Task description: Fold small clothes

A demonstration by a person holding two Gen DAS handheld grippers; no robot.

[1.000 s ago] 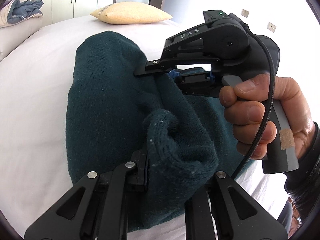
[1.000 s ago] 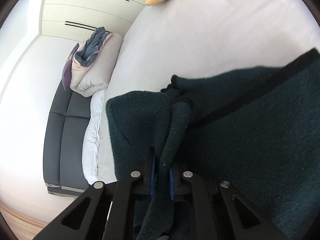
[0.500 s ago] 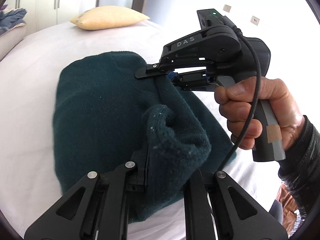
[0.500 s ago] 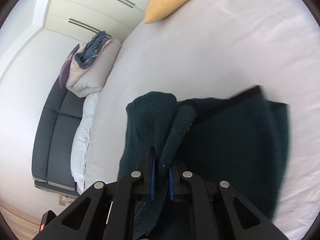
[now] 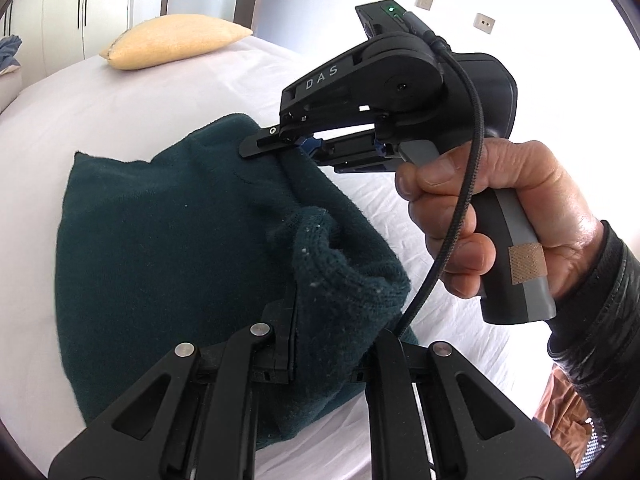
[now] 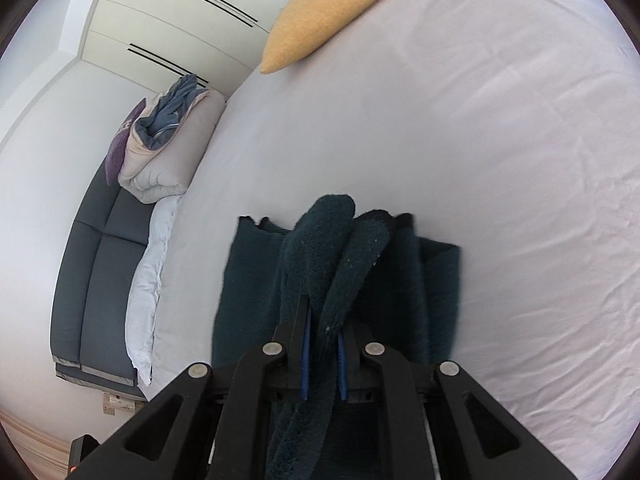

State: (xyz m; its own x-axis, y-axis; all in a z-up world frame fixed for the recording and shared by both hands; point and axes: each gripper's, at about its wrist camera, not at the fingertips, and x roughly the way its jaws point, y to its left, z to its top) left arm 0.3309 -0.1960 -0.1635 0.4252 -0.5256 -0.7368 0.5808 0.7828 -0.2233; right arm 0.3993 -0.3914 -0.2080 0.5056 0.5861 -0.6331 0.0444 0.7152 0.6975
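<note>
A dark green knitted garment [image 5: 160,248] lies folded over on the white bed sheet [image 5: 120,112]. My left gripper [image 5: 316,344] is shut on a bunched ribbed edge of it at the near side. The right gripper [image 5: 296,146], held in a person's hand [image 5: 492,216], is shut on another edge of the garment further back. In the right wrist view the same garment [image 6: 256,280] hangs from the right gripper [image 6: 324,352], a thick fold pinched between its blue pads, the rest draped on the bed sheet [image 6: 480,160].
A yellow pillow [image 5: 172,40] lies at the far end of the bed, also in the right wrist view [image 6: 328,8]. A grey sofa [image 6: 100,272] with a rolled duvet [image 6: 168,152] stands beside the bed. White wardrobes and a door are behind.
Both grippers carried their held edges across the bed, folding the garment over itself. It now looks narrower and more compact on the sheet. Both grips stayed shut.
</note>
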